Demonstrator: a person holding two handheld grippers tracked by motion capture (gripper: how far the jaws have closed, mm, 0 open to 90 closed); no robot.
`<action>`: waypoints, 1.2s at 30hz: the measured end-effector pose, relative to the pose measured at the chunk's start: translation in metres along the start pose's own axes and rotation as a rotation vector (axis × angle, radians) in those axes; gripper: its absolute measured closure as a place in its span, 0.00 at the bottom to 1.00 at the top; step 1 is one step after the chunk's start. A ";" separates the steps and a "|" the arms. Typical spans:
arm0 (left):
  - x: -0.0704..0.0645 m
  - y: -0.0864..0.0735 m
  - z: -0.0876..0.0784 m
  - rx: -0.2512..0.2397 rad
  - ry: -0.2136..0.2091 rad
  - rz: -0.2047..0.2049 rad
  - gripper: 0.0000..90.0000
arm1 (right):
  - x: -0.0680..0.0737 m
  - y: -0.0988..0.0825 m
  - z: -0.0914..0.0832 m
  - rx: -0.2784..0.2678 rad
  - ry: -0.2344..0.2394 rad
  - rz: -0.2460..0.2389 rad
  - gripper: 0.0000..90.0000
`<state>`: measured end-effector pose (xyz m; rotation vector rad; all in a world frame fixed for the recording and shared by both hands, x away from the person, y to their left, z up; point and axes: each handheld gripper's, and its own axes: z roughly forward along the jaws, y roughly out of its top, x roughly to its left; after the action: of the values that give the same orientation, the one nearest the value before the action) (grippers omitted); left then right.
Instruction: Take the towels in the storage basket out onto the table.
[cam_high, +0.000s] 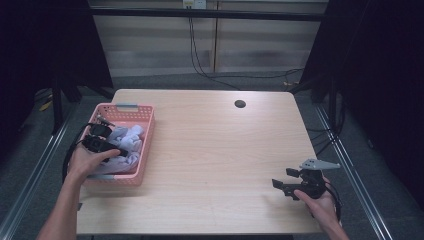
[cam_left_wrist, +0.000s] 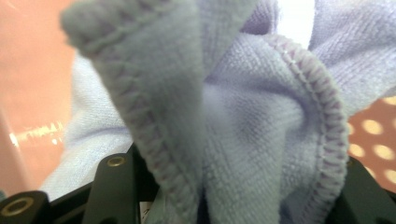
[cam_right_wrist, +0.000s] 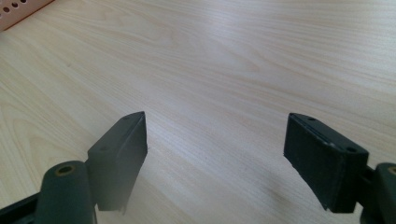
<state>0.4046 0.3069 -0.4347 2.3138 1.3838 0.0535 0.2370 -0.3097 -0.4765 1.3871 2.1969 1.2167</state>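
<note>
Overhead, a pale wooden table (cam_high: 210, 150) fills the high view, with a pink perforated plastic basket (cam_high: 145, 145) sitting at its left edge. Inside the basket lies a heap of pale lavender microfibre cloths (cam_high: 127, 142). The person's left hand reaches into the basket from below, holding the left gripper (cam_high: 102, 145) down among the cloths.

From the left gripper view, a fold of cloth with a stitched hem (cam_left_wrist: 261, 140) hangs right in front of the camera — very close, soft and bunched — with the pink basket wall (cam_left_wrist: 32, 70) behind it. The black jaws rise on either side of the fold and look spread around it; whether they have pinched it I cannot tell, because the cloth hides the tips.

Far across the table, near its right front corner, the right gripper (cam_high: 287, 186) rests in the person's right hand, well apart from the basket. In the right gripper view its jaws stand wide apart over bare wood, holding nothing.

To do this step well, the left gripper should probably close on one hemmed edge only — not on several layers — then lift straight up so one cloth comes free without dragging its neighbours or tipping the light basket.
</note>
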 end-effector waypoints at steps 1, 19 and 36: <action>0.001 -0.002 -0.003 -0.022 -0.006 -0.009 0.50 | 0.000 0.000 0.000 -0.001 0.002 0.001 0.24; 0.005 -0.013 -0.054 -0.252 -0.082 -0.047 0.49 | 0.001 0.001 0.000 -0.009 0.014 0.010 0.23; -0.013 0.005 -0.089 -0.353 -0.077 -0.006 0.49 | 0.001 0.001 -0.001 -0.015 0.017 0.006 0.23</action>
<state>0.3795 0.3248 -0.3502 1.9983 1.2312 0.1893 0.2362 -0.3090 -0.4751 1.3831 2.1927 1.2487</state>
